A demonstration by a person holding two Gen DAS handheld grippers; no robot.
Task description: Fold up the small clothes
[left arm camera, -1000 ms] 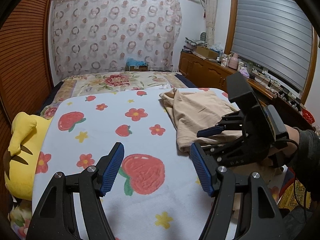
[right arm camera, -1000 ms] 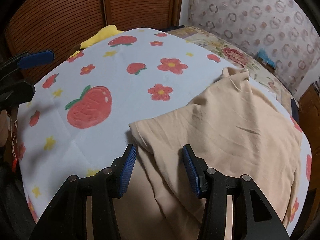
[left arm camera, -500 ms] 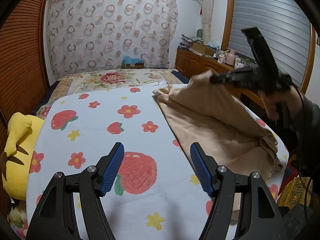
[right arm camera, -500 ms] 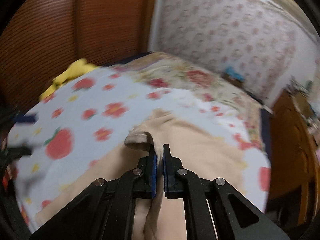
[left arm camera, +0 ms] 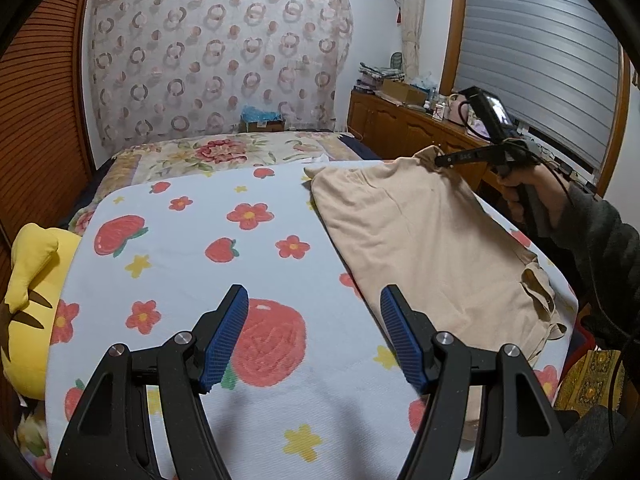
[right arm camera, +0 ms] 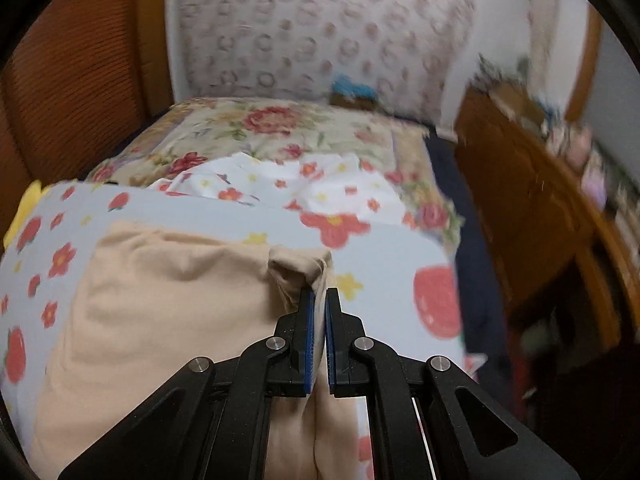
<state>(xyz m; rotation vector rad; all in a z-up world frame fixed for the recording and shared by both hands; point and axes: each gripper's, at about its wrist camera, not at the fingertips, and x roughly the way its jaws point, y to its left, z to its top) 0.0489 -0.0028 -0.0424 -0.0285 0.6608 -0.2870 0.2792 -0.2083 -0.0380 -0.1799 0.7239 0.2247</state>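
Bed [left arm camera: 120, 168] with a floral quilt, running from the patterned curtain [left arm camera: 216, 60] toward the camera; a wooden cabinet [left arm camera: 404, 128] stands along its right side. Blanket [left arm camera: 168, 280], pale blue with printed strawberries, flowers and stars, spread over the near part of the bed. Beige garment [left arm camera: 424, 248], lying on the right half of the blanket, mostly flat, with its near right corner bunched at the blanket's edge and its far corner raised off the surface. Yellow plush toy [left arm camera: 28, 300], at the blanket's left edge, partly under it. Left gripper [left arm camera: 312, 334], hanging above the blanket near a large printed strawberry, its blue-padded jaws wide apart with nothing between them, just left of the garment's near edge. Right gripper [right arm camera: 319, 320], held in the person's hand [left arm camera: 532, 196] over the far right of the bed; its jaws are together, clamped on a fold of the garment's far corner, which rises as a small peak beyond the tips. The right wrist view is motion-blurred at its edges.
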